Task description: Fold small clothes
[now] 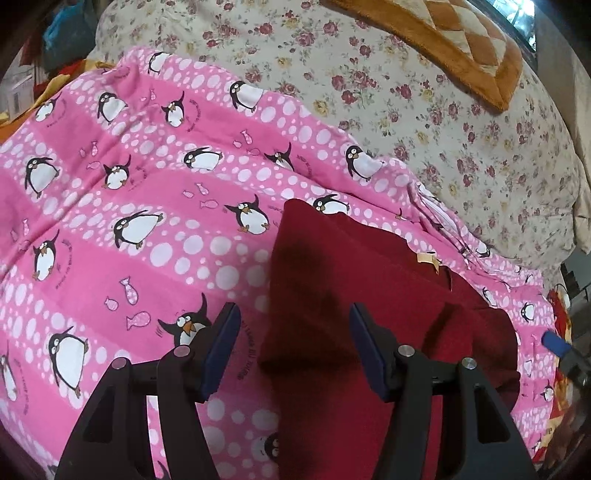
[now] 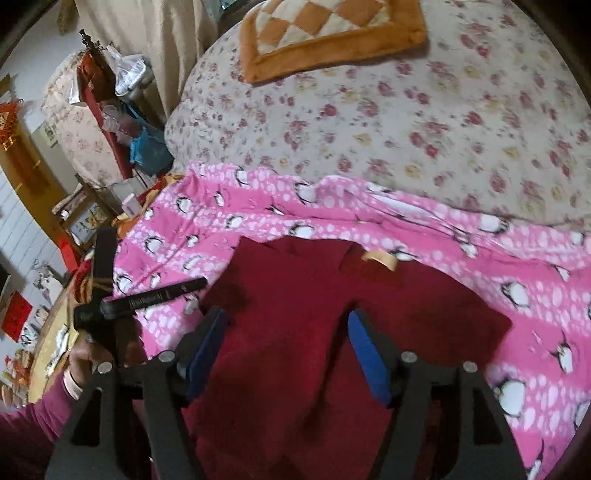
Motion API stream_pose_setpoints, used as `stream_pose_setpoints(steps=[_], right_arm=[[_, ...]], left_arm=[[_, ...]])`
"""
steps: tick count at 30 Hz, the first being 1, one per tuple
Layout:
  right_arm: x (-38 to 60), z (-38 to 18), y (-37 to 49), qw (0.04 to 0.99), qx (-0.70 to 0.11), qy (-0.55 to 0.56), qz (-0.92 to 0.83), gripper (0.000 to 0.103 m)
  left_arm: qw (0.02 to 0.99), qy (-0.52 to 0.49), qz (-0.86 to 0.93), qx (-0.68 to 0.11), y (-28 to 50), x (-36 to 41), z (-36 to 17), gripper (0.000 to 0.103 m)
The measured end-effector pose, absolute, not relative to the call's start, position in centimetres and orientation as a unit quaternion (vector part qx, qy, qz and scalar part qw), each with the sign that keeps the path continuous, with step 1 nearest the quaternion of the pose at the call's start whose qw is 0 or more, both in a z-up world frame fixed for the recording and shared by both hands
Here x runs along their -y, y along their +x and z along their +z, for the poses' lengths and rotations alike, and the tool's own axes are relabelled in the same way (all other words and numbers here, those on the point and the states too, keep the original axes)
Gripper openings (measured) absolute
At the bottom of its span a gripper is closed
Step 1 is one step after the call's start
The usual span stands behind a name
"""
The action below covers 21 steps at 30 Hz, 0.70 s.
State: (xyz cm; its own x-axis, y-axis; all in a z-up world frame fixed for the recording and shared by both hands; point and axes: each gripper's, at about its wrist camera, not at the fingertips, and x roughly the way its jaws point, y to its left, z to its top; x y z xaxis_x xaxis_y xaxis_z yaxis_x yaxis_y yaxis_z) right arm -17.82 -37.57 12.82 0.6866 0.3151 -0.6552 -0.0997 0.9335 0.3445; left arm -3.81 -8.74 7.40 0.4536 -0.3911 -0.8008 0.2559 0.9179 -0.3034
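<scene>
Setting: a bed covered by a floral sheet (image 1: 424, 122), with a pink penguin-print blanket (image 1: 122, 206) spread over its near side.
Garment: a small dark red fleece top (image 2: 295, 314) lies flat on the pink blanket, near the bed's front edge; a pale neck label (image 2: 380, 258) shows at its far end.
Left gripper (image 1: 291, 343): released, jaws apart, hovering over the garment's left edge; nothing sits between its blue pads.
Right gripper (image 2: 286, 347): released, jaws spread wide above the red fabric, holding nothing; the view is blurred.
Person: a hand (image 2: 96, 354) in a magenta sleeve holds the left tool at the bed's left edge.
Background: an orange checked cushion (image 2: 328, 33) rests at the bed's far side.
Progress: the top looks partly folded, its sides seemingly turned in to a narrower shape; further folds appear to remain.
</scene>
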Motion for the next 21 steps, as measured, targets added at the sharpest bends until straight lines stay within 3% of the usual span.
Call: stream_pose_setpoints(steps=[6, 13, 14, 15, 17, 18, 21], right_arm=[[37.5, 10.5, -20.0, 0.888, -0.4, 0.185, 0.131, 0.072], [34.2, 3.9, -20.4, 0.838, -0.493, 0.195, 0.131, 0.072], [33.8, 2.8, -20.4, 0.829, -0.506, 0.199, 0.131, 0.069], [33.6, 2.2, -20.4, 0.823, -0.512, 0.203, 0.136, 0.056], [33.0, 2.1, -20.3, 0.826, -0.506, 0.202, 0.147, 0.041], [32.8, 2.3, -20.1, 0.827, -0.499, 0.209, 0.156, 0.036], [32.9, 3.6, -18.3, 0.826, -0.46, 0.271, 0.184, 0.036]], left_arm=[[0.846, -0.072, -0.196, -0.49, -3.8, 8.5, 7.4, 0.041], [0.852, -0.046, -0.208, -0.478, -4.8, 8.9, 8.0, 0.041], [0.851, -0.047, -0.21, -0.48, -4.7, 8.8, 8.0, 0.041], [0.849, -0.053, -0.209, -0.481, -4.6, 8.6, 8.0, 0.041], [0.846, -0.069, -0.208, -0.485, -4.3, 8.2, 8.0, 0.04], [0.845, -0.08, -0.208, -0.486, -4.1, 7.9, 8.1, 0.04], [0.842, -0.103, -0.205, -0.488, -3.7, 7.3, 8.2, 0.041]])
